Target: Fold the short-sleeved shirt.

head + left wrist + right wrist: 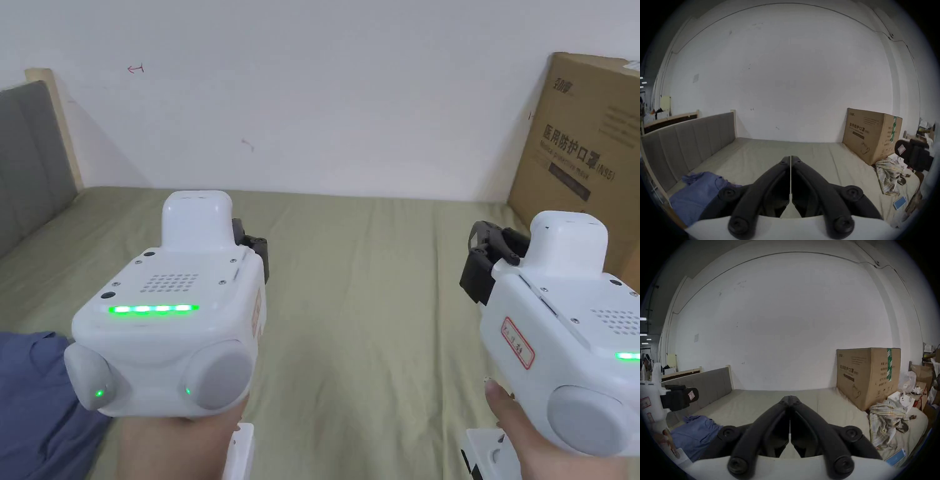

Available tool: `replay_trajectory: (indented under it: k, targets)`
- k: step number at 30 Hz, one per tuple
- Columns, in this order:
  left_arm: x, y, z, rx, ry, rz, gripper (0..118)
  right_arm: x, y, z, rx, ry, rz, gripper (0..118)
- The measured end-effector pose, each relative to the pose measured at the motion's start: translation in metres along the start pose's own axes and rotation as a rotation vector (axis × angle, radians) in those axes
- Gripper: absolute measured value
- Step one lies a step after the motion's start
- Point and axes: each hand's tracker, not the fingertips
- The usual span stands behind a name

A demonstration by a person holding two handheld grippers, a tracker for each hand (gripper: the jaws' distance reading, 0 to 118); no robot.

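A blue short-sleeved shirt (34,400) lies crumpled on the olive-green bed sheet (375,300) at the near left; it also lies low on the left in the left gripper view (695,191) and the right gripper view (695,433). My left gripper (790,158) is held in the air above the bed, jaws pressed together with nothing between them. My right gripper (790,397) hovers to its right at the same height, also shut and empty. In the head view each hand holds its white unit, the left gripper (253,247) and the right gripper (484,250). Neither touches the shirt.
A large cardboard box (581,156) stands at the bed's far right corner. A plaid cloth (888,173) and a small blue-and-white flat object (899,203) lie on the right side. A grey padded headboard (31,162) lines the left edge; a white wall runs behind.
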Motion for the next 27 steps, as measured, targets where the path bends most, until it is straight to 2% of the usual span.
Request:
replay_trajectory:
  k: [6, 9, 16, 19, 24, 27]
  targets:
    - [-0.035, -0.006, -0.001, -0.043, -0.030, 0.036, 0, -0.019, -0.005, -0.016, -0.023, 0.021, 0.014, 1]
    - [-0.073, -0.011, 0.009, -0.059, 0.077, 0.017, 0, -0.053, -0.010, -0.029, -0.055, 0.062, 0.017, 1]
    - [-0.194, -0.019, 0.063, -0.094, 0.369, 0.085, 0, -0.152, -0.026, -0.055, -0.168, 0.395, -0.013, 1]
    - [-0.221, -0.023, 0.078, -0.107, 0.434, 0.092, 0, -0.184, -0.030, -0.059, -0.197, 0.454, -0.015, 1]
    - [-0.227, -0.025, 0.077, -0.130, 0.451, 0.072, 0, -0.203, -0.035, -0.073, -0.251, 0.482, -0.038, 1]
    - [-0.239, -0.030, 0.053, -0.288, 0.389, 0.082, 0, -0.211, -0.042, -0.083, -0.306, 0.486, 0.004, 1]
